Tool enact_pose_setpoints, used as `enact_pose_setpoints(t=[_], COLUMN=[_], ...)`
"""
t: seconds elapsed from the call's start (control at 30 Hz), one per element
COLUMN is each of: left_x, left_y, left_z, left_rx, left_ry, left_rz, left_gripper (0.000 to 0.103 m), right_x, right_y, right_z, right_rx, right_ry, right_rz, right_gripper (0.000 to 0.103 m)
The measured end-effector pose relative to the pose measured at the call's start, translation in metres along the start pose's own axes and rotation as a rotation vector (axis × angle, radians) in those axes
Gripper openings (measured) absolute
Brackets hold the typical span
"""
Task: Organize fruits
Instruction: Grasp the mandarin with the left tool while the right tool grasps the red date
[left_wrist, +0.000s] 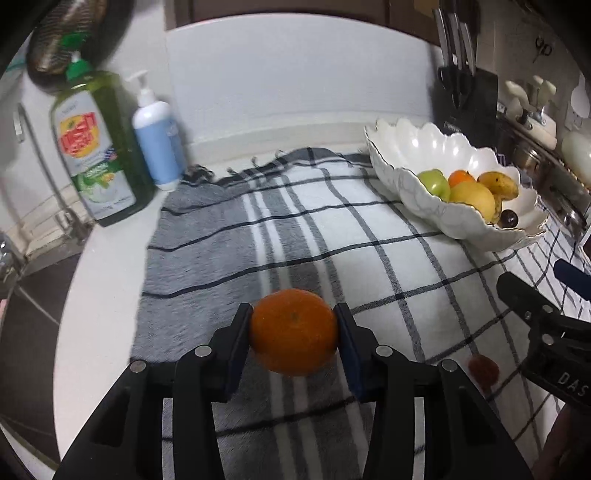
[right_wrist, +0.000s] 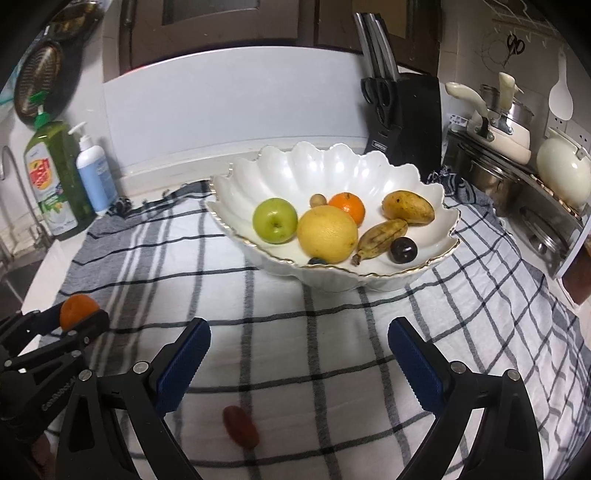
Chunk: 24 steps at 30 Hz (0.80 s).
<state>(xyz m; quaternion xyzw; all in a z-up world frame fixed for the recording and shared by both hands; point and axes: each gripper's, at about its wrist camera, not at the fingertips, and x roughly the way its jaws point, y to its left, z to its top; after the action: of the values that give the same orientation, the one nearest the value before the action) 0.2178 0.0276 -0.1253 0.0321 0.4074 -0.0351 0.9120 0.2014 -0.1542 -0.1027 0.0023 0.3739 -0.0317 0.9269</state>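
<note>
So the counter (right_wrist: 44, 280) was mostly covered by that checked cloth (right_wrist: 332, 332), and the big scalloped white bowl (right_wrist: 332, 173) sat toward the cloth's back right corner, already loaded with a green apple (right_wrist: 275, 220), a yellow citrus (right_wrist: 327, 233), a small orange one (right_wrist: 347, 207), a mango (right_wrist: 407, 206), a little banana (right_wrist: 384, 236) and a dark plum (right_wrist: 403, 250). Looked like most of the sorting was done, going by that.

My left tongs (left_wrist: 293, 328) were clamped on the mandarin (left_wrist: 294, 331), one pad on each side around its widest part, held just above the cloth near the front left edge. I figured that fruit was light and a bit squashy, with loose peel, so squeezing harder would only have bruised it. Across the middle was the right spot, since the rounded ends would slip out. It would probably roll on that glazed bowl, so I'd have wanted to set it low against the other fruit rather than drop it.

My right tongs (right_wrist: 299, 363) were spread wide with nothing between them, hovering over the front of the cloth. Just below them lay the small red date-looking fruit (right_wrist: 241, 426), alone near the front edge. That one seemed tiny, maybe wrinkly and soft, so it called for a gentle pinch across its short side.
</note>
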Motion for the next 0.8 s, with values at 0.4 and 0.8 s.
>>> enact_pose_setpoints(t=[0.4, 0.8], left_x=[-0.027, -0.035], left_y=[0.014, 0.02], left_z=[-0.047, -0.056], left_rx=[-0.053, -0.065], left_ry=[0.002, 0.002], left_rz=[0.028, 0.024], left_gripper=[0.044, 0.044], right_x=[-0.01, 0.005], right_y=[0.02, 0.028], right_z=[-0.036, -0.054], right_rx=[-0.086, -0.122], right_ry=[0.018, 0.079], right_rz=[0.103, 0.151], right_gripper=[0.063, 0.036])
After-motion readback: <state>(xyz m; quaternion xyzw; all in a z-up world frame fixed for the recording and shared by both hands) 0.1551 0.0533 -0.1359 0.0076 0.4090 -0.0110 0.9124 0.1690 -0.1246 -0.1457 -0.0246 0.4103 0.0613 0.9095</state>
